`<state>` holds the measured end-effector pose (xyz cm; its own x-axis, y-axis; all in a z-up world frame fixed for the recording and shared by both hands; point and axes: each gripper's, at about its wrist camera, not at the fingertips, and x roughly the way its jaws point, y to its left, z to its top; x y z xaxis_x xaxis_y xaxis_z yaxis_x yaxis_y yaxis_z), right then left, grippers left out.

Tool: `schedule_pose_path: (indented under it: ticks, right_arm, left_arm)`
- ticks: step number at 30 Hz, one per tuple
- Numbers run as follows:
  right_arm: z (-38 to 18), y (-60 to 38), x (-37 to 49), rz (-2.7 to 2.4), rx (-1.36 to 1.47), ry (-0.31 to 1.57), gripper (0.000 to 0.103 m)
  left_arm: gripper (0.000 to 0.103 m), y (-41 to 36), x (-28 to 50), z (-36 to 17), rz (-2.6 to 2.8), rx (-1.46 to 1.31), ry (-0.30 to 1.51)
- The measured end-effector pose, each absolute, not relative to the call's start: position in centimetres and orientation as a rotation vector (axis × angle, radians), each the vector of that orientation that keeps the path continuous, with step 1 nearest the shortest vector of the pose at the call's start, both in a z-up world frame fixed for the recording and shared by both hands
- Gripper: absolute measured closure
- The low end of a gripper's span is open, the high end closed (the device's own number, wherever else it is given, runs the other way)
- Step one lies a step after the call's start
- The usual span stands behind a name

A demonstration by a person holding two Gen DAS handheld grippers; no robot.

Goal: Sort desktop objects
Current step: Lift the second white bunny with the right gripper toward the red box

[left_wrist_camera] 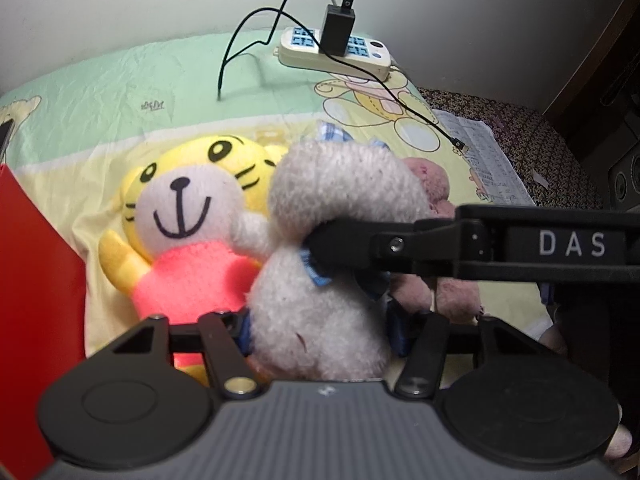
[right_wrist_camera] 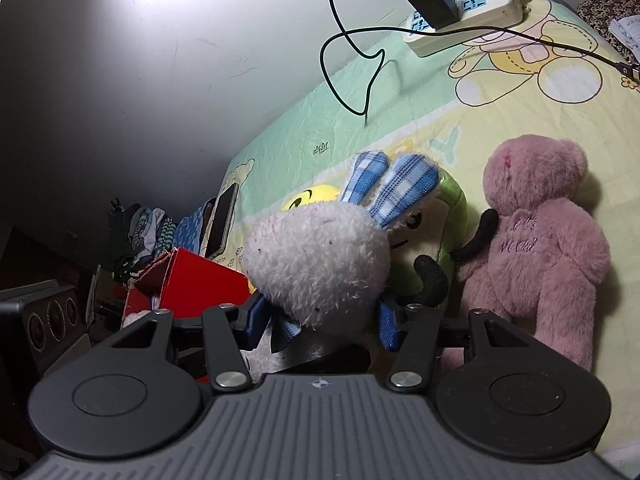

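Observation:
A white plush rabbit [left_wrist_camera: 320, 312] with blue checked ears [right_wrist_camera: 400, 184] lies on the bed sheet among other toys. My left gripper [left_wrist_camera: 324, 330] is shut on its body, blue pads [left_wrist_camera: 245, 330] pressing in from both sides. My right gripper [right_wrist_camera: 320, 326] grips the same rabbit [right_wrist_camera: 316, 264] at the neck just under the head; in the left wrist view one of its black fingers [left_wrist_camera: 340, 246] digs into the neck from the right. A yellow tiger plush [left_wrist_camera: 188, 216] in a pink shirt lies to the left, touching the rabbit.
A pink bear [right_wrist_camera: 540, 248] lies right of the rabbit, a green plush [right_wrist_camera: 448, 216] behind it. A red box [right_wrist_camera: 200, 284] stands at the left, a phone [right_wrist_camera: 222, 220] beyond it. A power strip [left_wrist_camera: 336, 50] with a black charger and trailing cables sits at the back.

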<state>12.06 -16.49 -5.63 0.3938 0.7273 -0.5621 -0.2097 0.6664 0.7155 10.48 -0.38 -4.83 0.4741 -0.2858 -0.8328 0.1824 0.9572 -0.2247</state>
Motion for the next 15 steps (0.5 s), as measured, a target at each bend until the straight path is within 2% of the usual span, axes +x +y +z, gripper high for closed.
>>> schedule_pose_path:
  ticks: [15]
  right_arm:
    - [-0.4, -15.6, 6.7, 0.712, 0.506, 0.889, 0.047]
  left_arm:
    - [0.045, 1.2, 3.5, 0.1, -0.313, -0.165, 0.914]
